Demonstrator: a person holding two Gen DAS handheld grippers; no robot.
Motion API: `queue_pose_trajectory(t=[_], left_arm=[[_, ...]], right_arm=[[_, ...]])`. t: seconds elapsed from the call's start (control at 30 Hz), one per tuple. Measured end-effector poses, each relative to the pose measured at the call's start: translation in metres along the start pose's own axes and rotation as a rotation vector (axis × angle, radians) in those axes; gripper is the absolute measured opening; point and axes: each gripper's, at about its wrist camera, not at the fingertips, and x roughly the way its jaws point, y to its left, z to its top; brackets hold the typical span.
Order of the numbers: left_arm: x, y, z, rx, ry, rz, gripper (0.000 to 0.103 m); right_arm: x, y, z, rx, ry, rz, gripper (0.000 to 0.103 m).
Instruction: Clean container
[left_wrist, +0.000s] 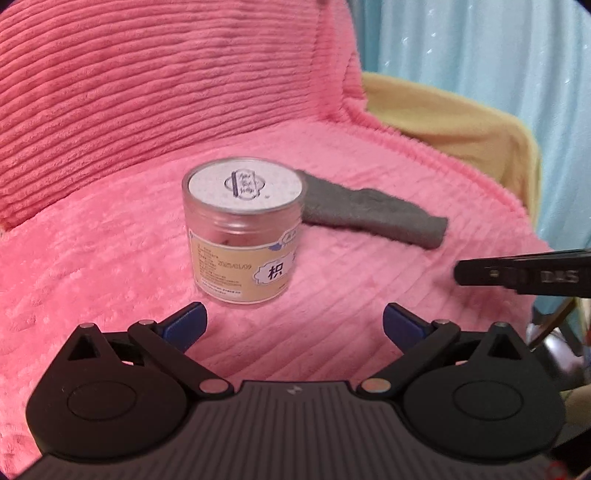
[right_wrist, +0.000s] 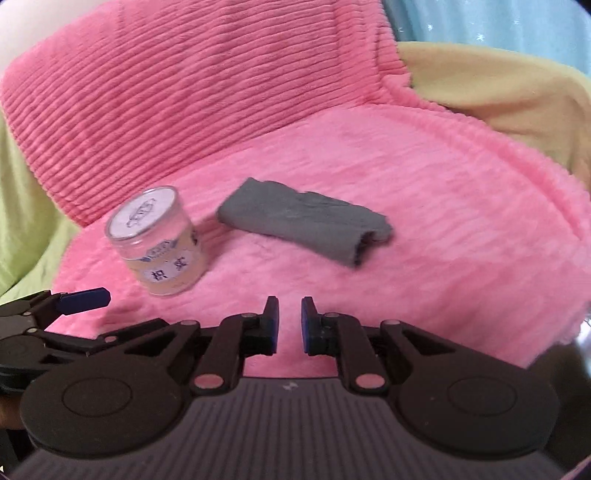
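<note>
A clear plastic jar (left_wrist: 242, 229) with a white printed lid and a beige label stands upright on the pink plush blanket (left_wrist: 110, 258). My left gripper (left_wrist: 293, 308) sits just in front of it, open wide, with nothing between its blue pads. A folded grey cloth (left_wrist: 373, 216) lies flat behind and to the right of the jar. In the right wrist view the jar (right_wrist: 159, 243) is at the left and the cloth (right_wrist: 306, 221) is ahead. My right gripper (right_wrist: 289, 306) hovers short of the cloth, its pads a narrow gap apart and holding nothing.
A pink ribbed cushion (left_wrist: 147, 85) rises behind the blanket. Yellow fabric (right_wrist: 498, 85) lies at the back right and green fabric (right_wrist: 22, 221) at the left. A pale blue curtain (left_wrist: 480, 55) hangs behind. The blanket's edge drops off at the right.
</note>
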Motion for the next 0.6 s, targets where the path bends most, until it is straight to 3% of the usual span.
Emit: queue_pose_trajectory(t=[0.6], left_arm=[[0.0026, -0.0022, -0.0045, -0.02, -0.008, 0.022, 0.103]], right_arm=[[0.0058, 0.0069, 0.0005, -0.063, 0.032, -0.019, 0.01]])
